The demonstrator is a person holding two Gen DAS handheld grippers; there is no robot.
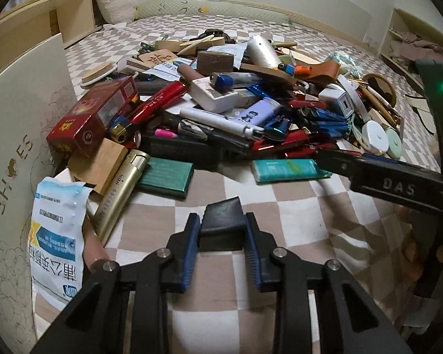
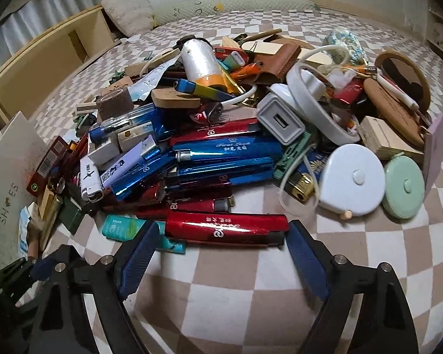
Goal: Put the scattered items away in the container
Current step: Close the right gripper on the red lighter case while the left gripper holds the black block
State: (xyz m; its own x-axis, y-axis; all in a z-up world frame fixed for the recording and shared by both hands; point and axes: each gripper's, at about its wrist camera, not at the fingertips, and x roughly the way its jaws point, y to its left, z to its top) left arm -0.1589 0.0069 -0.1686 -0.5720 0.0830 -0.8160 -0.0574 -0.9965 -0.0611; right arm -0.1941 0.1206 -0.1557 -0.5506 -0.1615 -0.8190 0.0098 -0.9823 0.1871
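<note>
The left gripper (image 1: 221, 230) was clamped tight on a small black block (image 1: 221, 221), its ribbed blue pads (image 1: 192, 253) pinching the matte, wedge-shaped piece just above the checked bedspread (image 1: 280, 200). Over on the other side, the right gripper (image 2: 221, 236) stood wide apart, empty, its jaws flanking a glossy red lighter (image 2: 226, 225) at the near edge of the pile without touching it. And what a pile (image 2: 215, 135) it was: metallic blue and red lighters stacked like logs, a white tape measure (image 2: 351, 177) and a mint-green one (image 2: 404, 187), both round and smooth, a square grey charger plug (image 2: 280, 122), a tan leather case (image 2: 280, 59). The cream shoebox (image 1: 17, 135), lettered SHOES, stood at the left, touching the heap's edge; its inside was out of view. By my reckoning the job had barely begun, with nearly everything left on the bed.
</note>
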